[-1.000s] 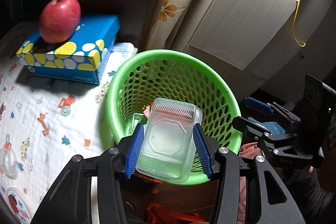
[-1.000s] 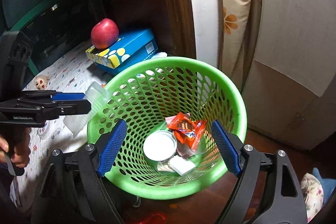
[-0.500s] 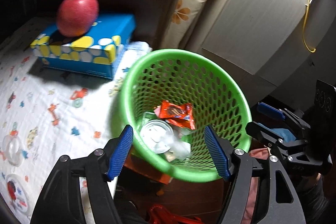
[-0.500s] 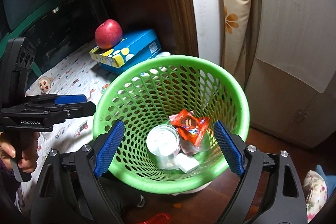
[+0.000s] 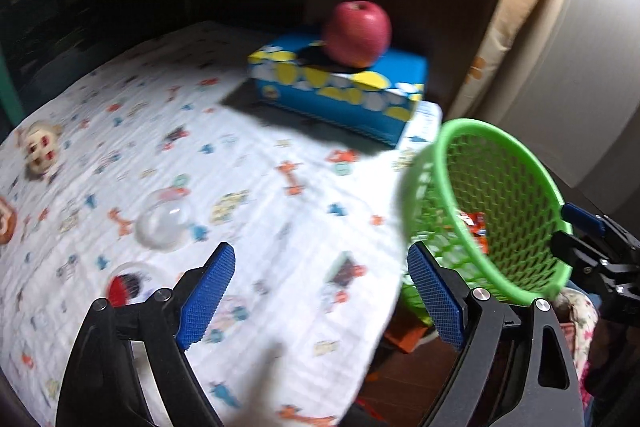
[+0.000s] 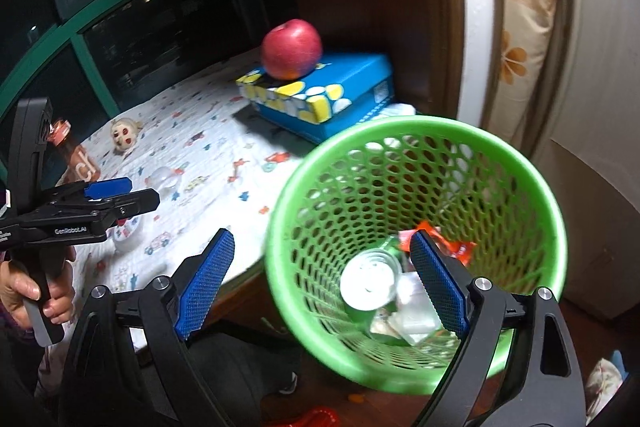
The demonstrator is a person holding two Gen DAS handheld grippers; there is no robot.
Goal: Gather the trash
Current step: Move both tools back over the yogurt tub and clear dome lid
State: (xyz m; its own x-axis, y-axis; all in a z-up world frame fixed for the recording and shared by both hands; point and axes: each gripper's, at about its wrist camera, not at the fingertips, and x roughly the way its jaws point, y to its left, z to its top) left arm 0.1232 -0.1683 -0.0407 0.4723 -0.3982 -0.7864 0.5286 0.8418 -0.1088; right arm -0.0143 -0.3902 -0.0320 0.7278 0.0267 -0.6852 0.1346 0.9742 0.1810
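Both tongs gape empty, jaws just widened — left gripper (image 5: 320,297) over the patterned cloth (image 5: 260,187), right gripper (image 6: 320,283) above the green basket (image 6: 400,131). Next, probably: clear dome lid (image 5: 162,225) ahead-left.

I see a red apple (image 6: 291,47) resting on a blue cardboard tissue box with yellow and white spots (image 6: 320,98), which sits on the counter's white cartoon-print cloth (image 5: 248,187); a floral beige pillow (image 6: 524,39) stands upright beside the wall
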